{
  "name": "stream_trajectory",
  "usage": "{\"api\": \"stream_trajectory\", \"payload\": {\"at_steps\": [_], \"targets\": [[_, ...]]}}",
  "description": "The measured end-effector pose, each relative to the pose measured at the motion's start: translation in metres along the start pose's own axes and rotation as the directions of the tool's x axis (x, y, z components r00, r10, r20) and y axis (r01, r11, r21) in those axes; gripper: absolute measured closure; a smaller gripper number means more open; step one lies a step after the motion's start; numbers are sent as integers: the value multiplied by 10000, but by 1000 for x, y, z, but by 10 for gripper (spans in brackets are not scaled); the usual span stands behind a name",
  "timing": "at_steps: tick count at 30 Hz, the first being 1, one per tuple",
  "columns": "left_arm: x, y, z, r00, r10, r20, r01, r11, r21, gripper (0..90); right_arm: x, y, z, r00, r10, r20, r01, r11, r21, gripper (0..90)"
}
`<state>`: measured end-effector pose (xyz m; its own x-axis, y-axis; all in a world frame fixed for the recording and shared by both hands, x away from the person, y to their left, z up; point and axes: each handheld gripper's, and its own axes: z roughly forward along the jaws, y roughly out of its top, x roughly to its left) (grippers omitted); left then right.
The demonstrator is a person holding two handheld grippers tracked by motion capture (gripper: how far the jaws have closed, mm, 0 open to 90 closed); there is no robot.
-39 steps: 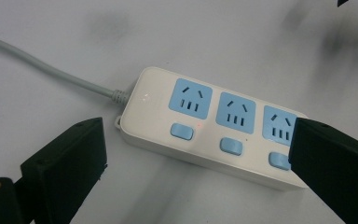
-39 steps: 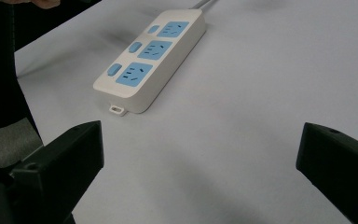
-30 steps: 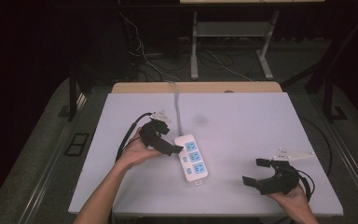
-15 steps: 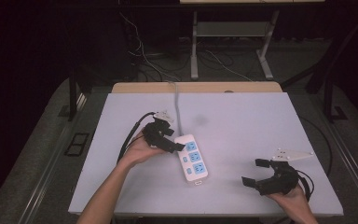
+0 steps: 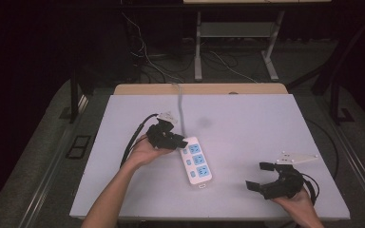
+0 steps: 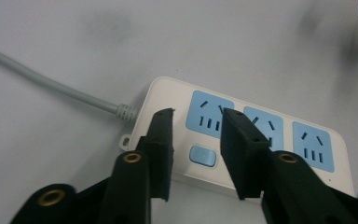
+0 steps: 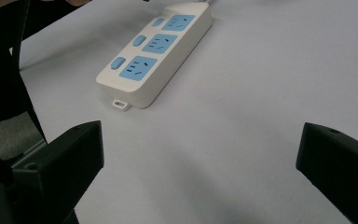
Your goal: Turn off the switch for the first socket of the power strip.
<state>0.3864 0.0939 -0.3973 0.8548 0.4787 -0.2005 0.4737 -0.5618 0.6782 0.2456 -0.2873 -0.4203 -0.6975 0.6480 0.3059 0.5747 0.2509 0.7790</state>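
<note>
White power strip with three blue sockets and three small blue switches, flat on the pale tabletop, lying a little left of centre and slanting from far-left to near-right. Grey cord out of the strip's far end, running straight toward the far edge of the tabletop.

Left gripper right at the strip's far-left corner, held from below by a hand, black cable looping away to the left of it. Jaws just been closing, now narrowed to a modest gap; seen along them in the left gripper view, tips poised over the strip's cord end, one over the bare white corner near the cord, the other across the first socket, the first switch showing in the gap between. Cannot tell whether the pads touch the casing; nothing clamped between them.

Right gripper well apart from the strip, to its right and nearer the front edge, resting in the other hand. Jaws spread wide, bare tabletop between them, nothing held. Strip's near end with its small hanging tab lying ahead of those jaws in the right gripper view.
</note>
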Motion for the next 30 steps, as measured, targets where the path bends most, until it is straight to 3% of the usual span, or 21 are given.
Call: {"api": "stream_trajectory", "payload": {"at_steps": [8, 16, 30], "targets": [[2, -1, 6, 9999, 9, 170, -11, 9999, 106, 814, 0, 0, 1, 10000, -27, 3, 27, 10000, 45, 5], [3, -2, 10, 9994, 168, 302, -175, 9995, 244, 884, 0, 0, 1, 10000, -47, -5, 47, 10000, 74, 5], [1, -4, 17, 9984, 301, 478, -328, 9979, 563, 889, 0, -1, 1, 10000, -37, -22, 37, 10000, 92, 5]]}}
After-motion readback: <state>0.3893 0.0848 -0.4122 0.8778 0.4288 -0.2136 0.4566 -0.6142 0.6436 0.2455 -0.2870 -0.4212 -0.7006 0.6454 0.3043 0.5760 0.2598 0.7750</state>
